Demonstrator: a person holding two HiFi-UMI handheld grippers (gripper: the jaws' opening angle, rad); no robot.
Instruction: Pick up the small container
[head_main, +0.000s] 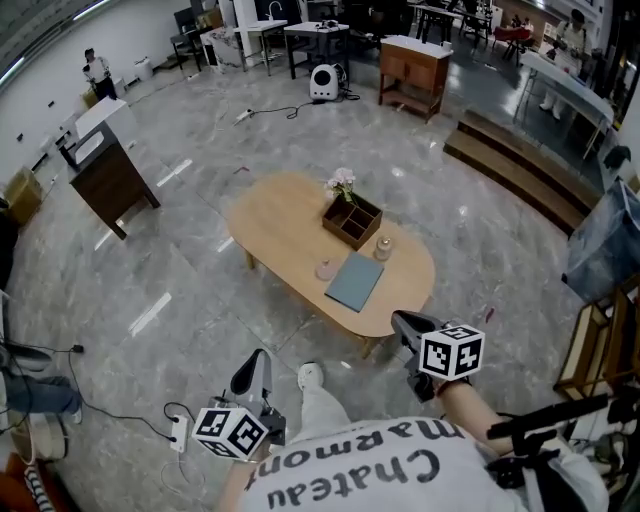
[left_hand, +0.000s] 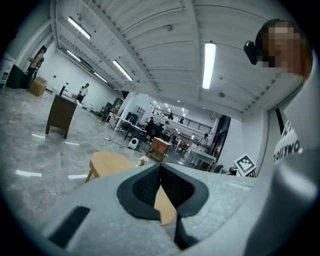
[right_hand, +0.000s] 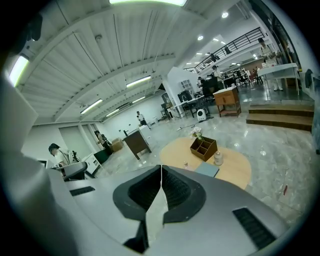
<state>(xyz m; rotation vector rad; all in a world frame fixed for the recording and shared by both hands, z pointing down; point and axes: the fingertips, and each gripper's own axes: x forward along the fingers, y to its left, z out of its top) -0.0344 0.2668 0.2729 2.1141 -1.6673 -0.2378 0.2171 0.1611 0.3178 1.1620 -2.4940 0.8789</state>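
Observation:
A small lidded jar (head_main: 382, 248) (right_hand: 218, 158) stands on the oval wooden table (head_main: 285, 215), next to a wooden compartment box (head_main: 352, 220) (right_hand: 203, 148) that holds flowers. A smaller clear cup (head_main: 326, 269) and a grey-blue notebook (head_main: 355, 281) lie nearer me on the table. My right gripper (head_main: 402, 322) (right_hand: 161, 167) is shut and empty, in the air just short of the table's near edge. My left gripper (head_main: 255, 362) (left_hand: 160, 167) is also shut and empty, low on the left and further from the table (left_hand: 107, 162).
A dark cabinet (head_main: 105, 175) stands at the left and a wooden sideboard (head_main: 412, 65) at the back. Wooden steps (head_main: 520, 165) run along the right. A power strip (head_main: 180, 432) with cables lies on the floor by my left side. People stand far off.

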